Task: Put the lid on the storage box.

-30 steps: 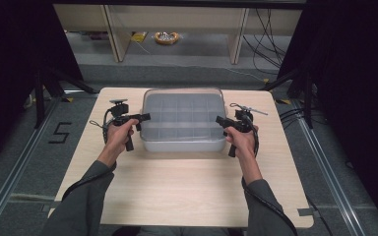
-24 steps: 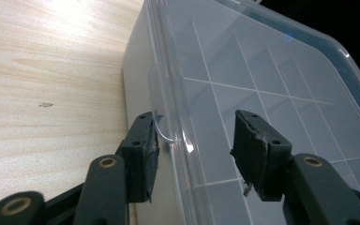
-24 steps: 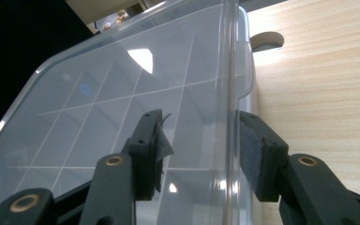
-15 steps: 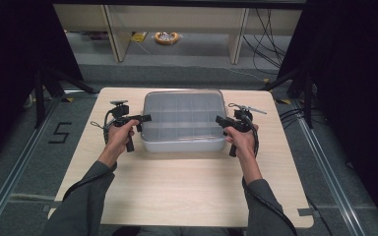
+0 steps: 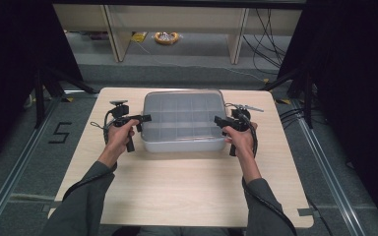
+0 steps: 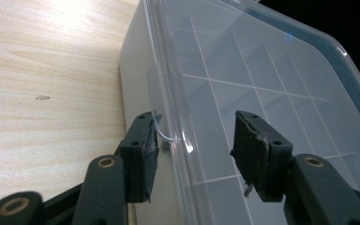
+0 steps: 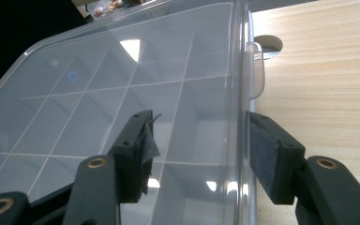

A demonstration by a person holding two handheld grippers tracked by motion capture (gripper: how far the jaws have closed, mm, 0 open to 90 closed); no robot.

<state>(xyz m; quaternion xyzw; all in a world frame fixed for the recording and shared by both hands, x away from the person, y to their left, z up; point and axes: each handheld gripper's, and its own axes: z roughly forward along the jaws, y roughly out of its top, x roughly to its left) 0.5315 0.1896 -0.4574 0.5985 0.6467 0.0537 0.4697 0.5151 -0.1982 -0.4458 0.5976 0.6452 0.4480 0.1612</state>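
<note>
A clear plastic compartment box with its lid on sits at the far middle of the wooden table. My left gripper is at its left side. In the left gripper view, my left gripper straddles the lid's rim by a clear latch tab, with a gap at the pads. My right gripper is at the box's right side. In the right gripper view, my right gripper has just been opening, with the rim between the jaws, below the other latch tab, and the pads off it.
Wooden shelf legs and a yellow object stand on the floor beyond the table. Cables trail at the back right. Dark curtains hang on both sides. A "5" mark lies on the floor at the left.
</note>
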